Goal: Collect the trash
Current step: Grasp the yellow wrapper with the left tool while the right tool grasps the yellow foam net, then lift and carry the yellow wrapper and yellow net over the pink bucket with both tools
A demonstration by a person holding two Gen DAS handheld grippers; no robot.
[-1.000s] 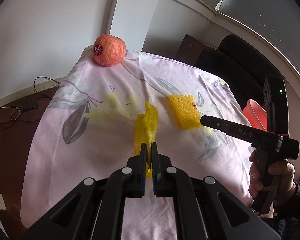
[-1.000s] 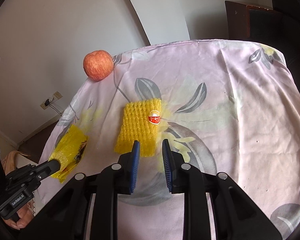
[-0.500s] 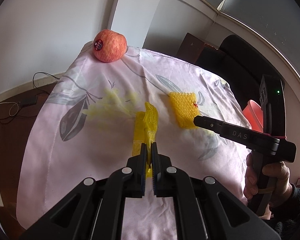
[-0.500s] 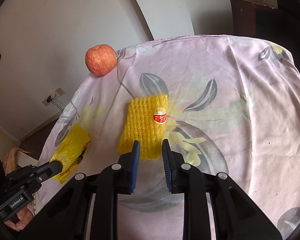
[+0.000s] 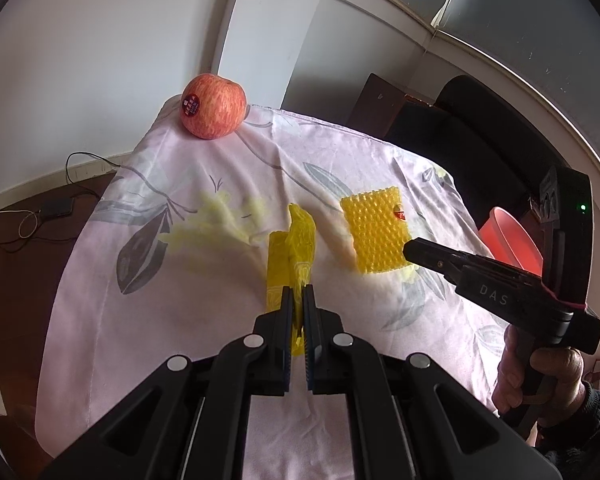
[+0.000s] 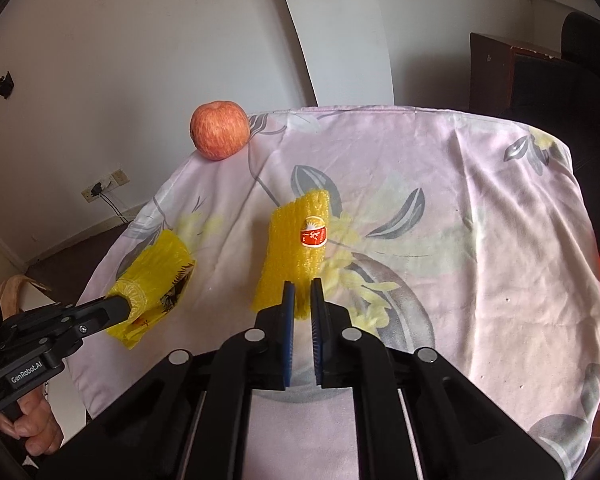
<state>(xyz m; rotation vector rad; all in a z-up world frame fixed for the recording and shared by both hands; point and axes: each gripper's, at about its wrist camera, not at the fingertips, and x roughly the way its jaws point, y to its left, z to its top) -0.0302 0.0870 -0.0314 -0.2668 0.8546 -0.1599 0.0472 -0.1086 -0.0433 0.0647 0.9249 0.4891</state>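
Note:
A crumpled yellow plastic bag (image 5: pixel 292 252) lies on the pink flowered cloth (image 5: pixel 148 320). My left gripper (image 5: pixel 297 296) is shut on its near end; it also shows in the right wrist view (image 6: pixel 156 276). A yellow foam fruit net (image 6: pixel 296 252) with a red sticker is lifted at its near edge. My right gripper (image 6: pixel 302 292) is shut on that edge. The net also shows in the left wrist view (image 5: pixel 376 232), with the right gripper (image 5: pixel 410 248) at its near right corner.
A red apple (image 5: pixel 213 105) sits at the far left corner of the cloth, also in the right wrist view (image 6: pixel 220 129). A red bin (image 5: pixel 512 240) stands off the table's right side. A dark chair (image 5: pixel 480 128) stands behind the table. Cables lie on the floor at left.
My right gripper has closed from open onto the near edge of the foam net and tilted it up. My left gripper has stayed shut on the yellow bag.

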